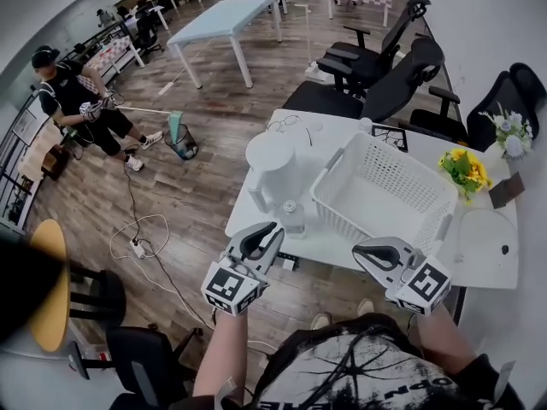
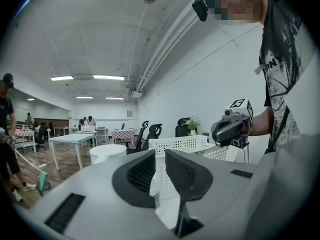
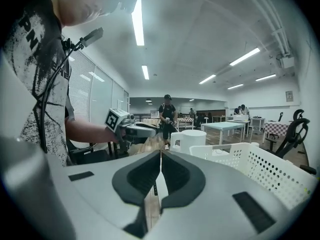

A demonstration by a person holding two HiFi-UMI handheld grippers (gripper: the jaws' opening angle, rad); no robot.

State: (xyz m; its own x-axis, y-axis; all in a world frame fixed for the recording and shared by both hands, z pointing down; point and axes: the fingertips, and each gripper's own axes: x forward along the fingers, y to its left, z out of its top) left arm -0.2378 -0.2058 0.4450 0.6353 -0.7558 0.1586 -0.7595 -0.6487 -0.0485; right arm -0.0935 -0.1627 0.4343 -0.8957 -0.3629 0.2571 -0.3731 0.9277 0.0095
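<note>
"PN" was readable on person's T-shirt, remaining print cut off. Left gripper and right gripper bore square coded markers, no letters.

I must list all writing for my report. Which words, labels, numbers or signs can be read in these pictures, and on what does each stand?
"PN": on the person's black-and-white printed T-shirt; further letters are cut off.
Black-and-white marker cubes: square patterns only, no letters.
Dark card beside the yellow flowers: too small to read.
</note>
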